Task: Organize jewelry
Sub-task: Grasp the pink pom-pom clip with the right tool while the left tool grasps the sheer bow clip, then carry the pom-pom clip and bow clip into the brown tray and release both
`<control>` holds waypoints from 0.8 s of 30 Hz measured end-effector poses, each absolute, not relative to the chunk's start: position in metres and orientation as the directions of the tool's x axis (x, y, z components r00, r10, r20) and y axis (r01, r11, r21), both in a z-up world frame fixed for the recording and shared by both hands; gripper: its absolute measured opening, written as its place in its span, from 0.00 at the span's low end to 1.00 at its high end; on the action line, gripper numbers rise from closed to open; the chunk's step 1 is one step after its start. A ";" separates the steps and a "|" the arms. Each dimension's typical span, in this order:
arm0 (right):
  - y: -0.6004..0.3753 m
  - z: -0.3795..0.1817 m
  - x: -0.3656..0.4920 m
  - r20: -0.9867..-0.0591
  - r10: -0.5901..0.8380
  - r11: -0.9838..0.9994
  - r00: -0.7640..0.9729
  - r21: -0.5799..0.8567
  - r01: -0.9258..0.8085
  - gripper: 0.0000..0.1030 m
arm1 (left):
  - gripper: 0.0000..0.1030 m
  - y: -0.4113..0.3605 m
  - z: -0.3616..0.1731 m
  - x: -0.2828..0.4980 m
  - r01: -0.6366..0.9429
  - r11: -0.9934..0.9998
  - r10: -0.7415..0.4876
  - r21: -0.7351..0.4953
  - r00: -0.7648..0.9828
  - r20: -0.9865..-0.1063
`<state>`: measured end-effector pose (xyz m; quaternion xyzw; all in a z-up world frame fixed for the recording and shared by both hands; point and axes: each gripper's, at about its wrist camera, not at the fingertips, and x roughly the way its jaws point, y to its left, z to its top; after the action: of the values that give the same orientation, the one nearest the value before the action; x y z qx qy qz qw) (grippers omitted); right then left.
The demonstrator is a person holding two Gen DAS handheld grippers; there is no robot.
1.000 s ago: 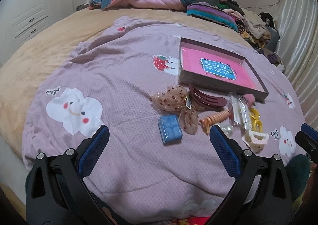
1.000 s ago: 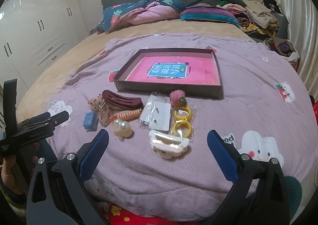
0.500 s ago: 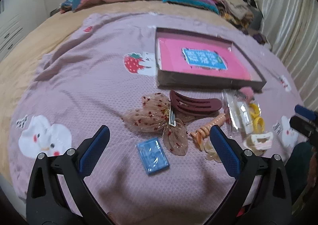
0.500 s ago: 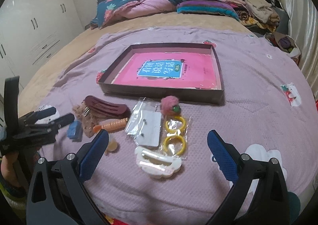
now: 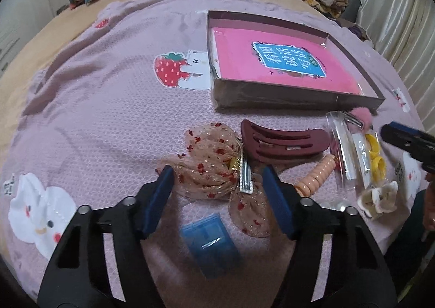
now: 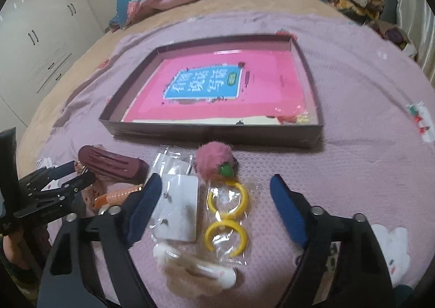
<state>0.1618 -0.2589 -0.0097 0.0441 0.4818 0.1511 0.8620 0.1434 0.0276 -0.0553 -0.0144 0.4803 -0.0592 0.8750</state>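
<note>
Claws (image 5: 217, 191) (image 6: 216, 199), just been closing, hang half-open, holding nothing

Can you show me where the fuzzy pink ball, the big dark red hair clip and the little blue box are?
fuzzy pink ball (image 6: 214, 159): right wrist view, on its furry top.
dark red hair clip (image 5: 285, 144): left wrist view, on the middle of its curved body.
little blue box (image 5: 209, 242): left wrist view, on its lid.

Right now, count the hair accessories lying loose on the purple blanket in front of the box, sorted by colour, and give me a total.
Dark red plastic claw clip: 1
Cream claw clip: 1
Beige mesh bow clip with red dots: 1
Peach spiral hair tie: 1
Pink fuzzy pom-pom clip: 1
Yellow rings in a clear packet: 2
Total: 7
</note>
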 end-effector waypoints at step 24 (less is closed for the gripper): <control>-0.254 -0.016 0.178 -0.780 0.347 0.934 0.521 0.237 -0.267 0.28 | 0.19 0.055 -0.030 0.134 0.064 0.985 -0.166 -0.159 0.589 -0.791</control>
<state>0.1777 -0.2540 -0.0162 0.0436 0.4565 0.1764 0.8710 0.1340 0.0550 -0.0304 -0.0568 0.4487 -0.0647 0.8895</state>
